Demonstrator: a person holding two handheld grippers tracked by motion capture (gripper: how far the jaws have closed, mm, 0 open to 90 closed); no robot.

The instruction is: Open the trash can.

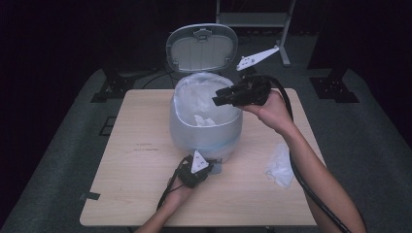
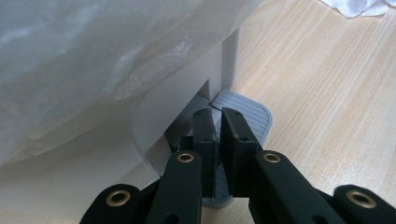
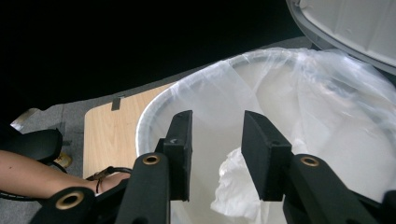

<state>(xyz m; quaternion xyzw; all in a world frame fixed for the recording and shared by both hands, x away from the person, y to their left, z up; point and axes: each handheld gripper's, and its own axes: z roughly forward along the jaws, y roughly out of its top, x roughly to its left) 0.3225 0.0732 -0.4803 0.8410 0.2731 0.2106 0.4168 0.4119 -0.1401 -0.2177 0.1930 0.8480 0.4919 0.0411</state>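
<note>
A pedal bin (image 1: 206, 128), pale grey and lined with a clear plastic bag (image 3: 327, 93), stands near the middle of the wooden counter (image 1: 136, 165), its lid (image 1: 201, 47) raised upright at the bin's far side. Crumpled white tissue (image 1: 204, 120) lies inside the bin, low against the liner, seen also in the right gripper view (image 3: 236, 186). The left gripper (image 1: 199, 167) rests at the foot of the bin on its near side; in the left gripper view its jaws stand close together with nothing between them, their tips (image 2: 218, 128) pressed down on the ribbed grey pedal (image 2: 254, 114) that juts from the bin's base. The right gripper (image 1: 221, 97) hovers over the bin's open mouth at its right rim, jaws apart and empty, the tissue lying below and beyond them (image 3: 215, 140). A second wad of white tissue (image 1: 280, 167) lies on the counter to the right of the bin, well apart from it and near the counter's right edge.
</note>
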